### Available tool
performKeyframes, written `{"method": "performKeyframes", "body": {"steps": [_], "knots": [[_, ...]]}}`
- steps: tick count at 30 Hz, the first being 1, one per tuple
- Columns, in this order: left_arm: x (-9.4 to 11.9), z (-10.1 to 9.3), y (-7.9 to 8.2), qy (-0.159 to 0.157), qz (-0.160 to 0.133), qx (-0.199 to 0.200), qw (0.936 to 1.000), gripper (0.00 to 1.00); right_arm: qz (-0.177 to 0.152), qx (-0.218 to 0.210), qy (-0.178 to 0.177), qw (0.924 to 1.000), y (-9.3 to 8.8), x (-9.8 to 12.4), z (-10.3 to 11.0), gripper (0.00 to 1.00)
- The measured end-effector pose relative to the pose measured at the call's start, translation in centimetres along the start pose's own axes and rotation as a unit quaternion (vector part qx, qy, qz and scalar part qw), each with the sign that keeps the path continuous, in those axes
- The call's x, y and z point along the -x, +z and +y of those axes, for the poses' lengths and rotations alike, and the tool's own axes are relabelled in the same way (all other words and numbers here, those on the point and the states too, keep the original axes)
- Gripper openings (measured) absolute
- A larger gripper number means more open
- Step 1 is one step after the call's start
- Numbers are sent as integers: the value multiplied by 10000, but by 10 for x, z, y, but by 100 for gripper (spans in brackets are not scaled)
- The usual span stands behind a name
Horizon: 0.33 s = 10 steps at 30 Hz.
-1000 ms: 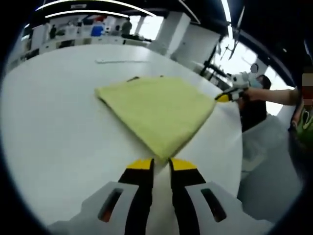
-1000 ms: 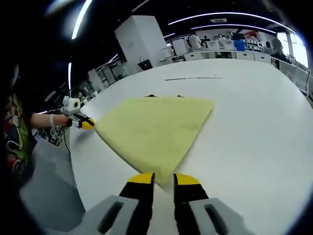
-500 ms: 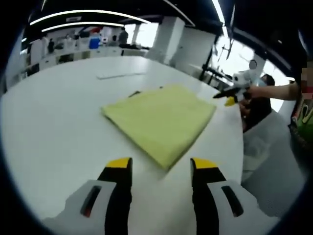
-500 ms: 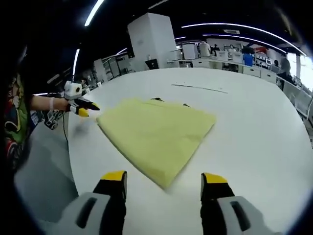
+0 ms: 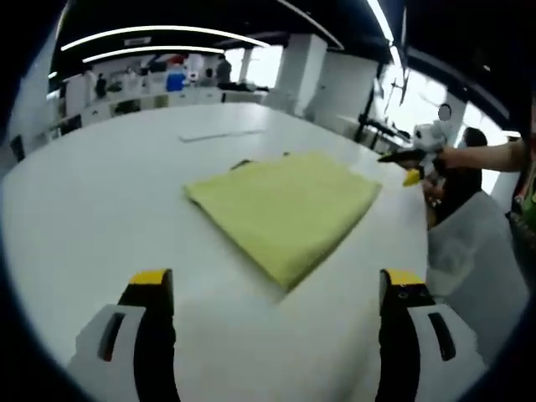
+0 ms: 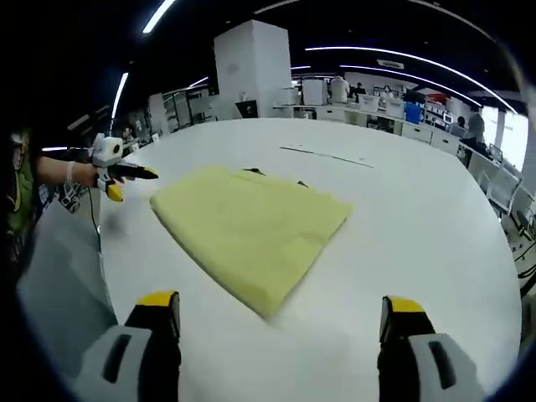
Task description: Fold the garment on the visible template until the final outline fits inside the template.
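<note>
both pairs of jaws are standing wide apart and holding nothing, the left gripper (image 5: 272, 289) and right gripper (image 6: 280, 310) hovering just off the folded yellow garment (image 5: 285, 205) lying flat on the white surface (image 5: 100, 209). judging the fold done, checking the dark template marks (image 6: 255, 172) peeking at its far edge is what matters; no containers are showing.

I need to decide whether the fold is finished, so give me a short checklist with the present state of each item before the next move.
1. Left tool open, off the cloth: ok.
2. Right tool open, off the cloth: ok.
3. Yellow garment folded flat on the white table: ok.
4. Garment fully in sight in both views: ok.
5. Outline inside the template: cannot tell; only dark marks peek out at its far edge.
</note>
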<state>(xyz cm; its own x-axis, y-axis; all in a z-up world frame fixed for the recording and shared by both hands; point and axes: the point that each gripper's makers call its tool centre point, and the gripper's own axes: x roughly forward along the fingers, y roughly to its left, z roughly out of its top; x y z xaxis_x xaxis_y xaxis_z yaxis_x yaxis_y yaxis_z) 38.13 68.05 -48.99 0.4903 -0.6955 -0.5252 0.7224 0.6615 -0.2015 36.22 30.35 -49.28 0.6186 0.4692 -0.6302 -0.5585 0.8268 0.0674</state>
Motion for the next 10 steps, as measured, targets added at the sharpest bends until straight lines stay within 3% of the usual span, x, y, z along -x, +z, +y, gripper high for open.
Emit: {"method": "performKeyframes", "body": {"steps": [10], "knots": [[2,-4,5,-26,-43,-37,10000,99,-93,-78,-14,9999,1,3,1,100]]}}
